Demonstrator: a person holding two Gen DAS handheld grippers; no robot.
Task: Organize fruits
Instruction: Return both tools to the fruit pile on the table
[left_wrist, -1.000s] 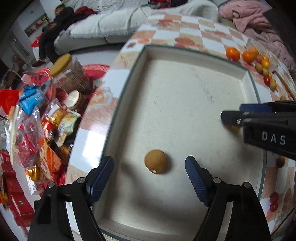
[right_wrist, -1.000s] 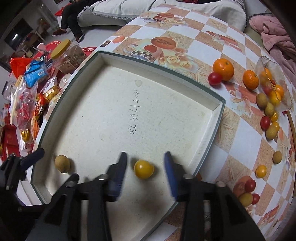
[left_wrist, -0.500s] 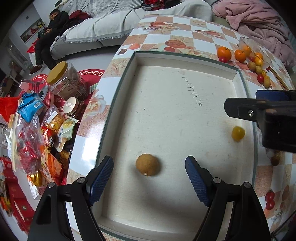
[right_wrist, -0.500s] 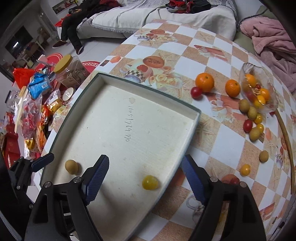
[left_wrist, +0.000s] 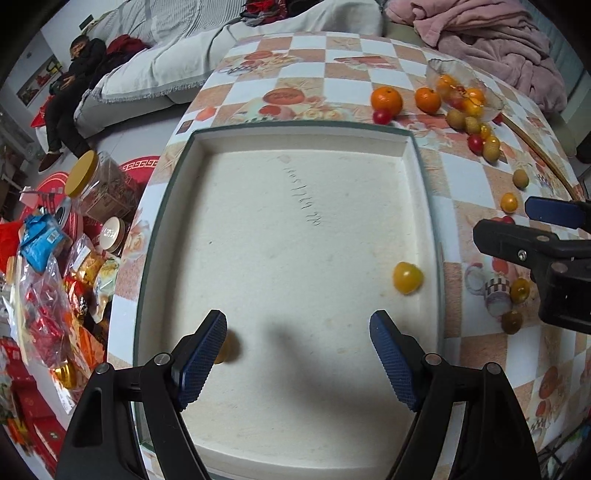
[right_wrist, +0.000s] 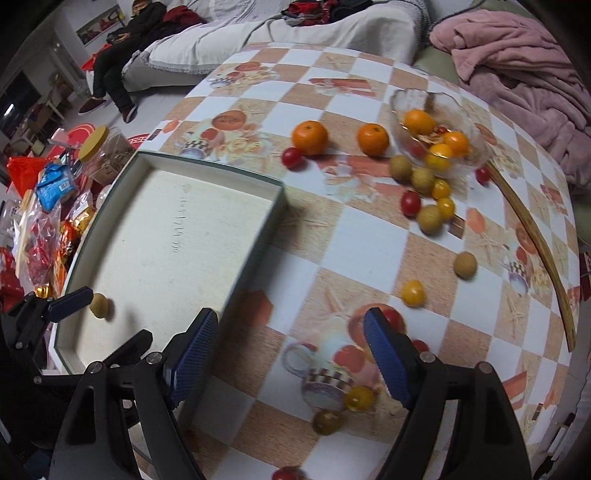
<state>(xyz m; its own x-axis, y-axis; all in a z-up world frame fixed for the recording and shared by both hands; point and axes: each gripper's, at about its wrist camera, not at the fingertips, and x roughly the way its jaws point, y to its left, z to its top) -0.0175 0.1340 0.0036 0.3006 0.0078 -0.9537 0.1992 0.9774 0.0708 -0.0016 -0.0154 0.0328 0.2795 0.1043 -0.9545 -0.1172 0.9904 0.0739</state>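
A white tray (left_wrist: 306, 144) with a dark green rim lies on the checkered table; it also shows in the right wrist view (right_wrist: 207, 173). A yellow tomato (left_wrist: 407, 277) sits near its right wall. A brown longan (right_wrist: 99, 305) sits near its left wall, partly hidden behind my left fingertip in the left wrist view (left_wrist: 226, 347). My left gripper (left_wrist: 297, 355) is open and empty above the tray's near end. My right gripper (right_wrist: 288, 360) is open and empty above the table right of the tray, near a yellow tomato (right_wrist: 360, 398) and a dark longan (right_wrist: 327, 422).
A glass bowl (right_wrist: 436, 107) of fruit stands far right, with two oranges (right_wrist: 310, 137), red and yellow tomatoes and longans scattered around it. A bamboo strip (right_wrist: 535, 236) lies along the right edge. Snack bags and jars (left_wrist: 55, 258) sit left of the table.
My right gripper has left the tray and moved right over the table, leaving the yellow tomato inside. My left gripper has drawn back and shifted right, so the longan now lies by its left fingertip.
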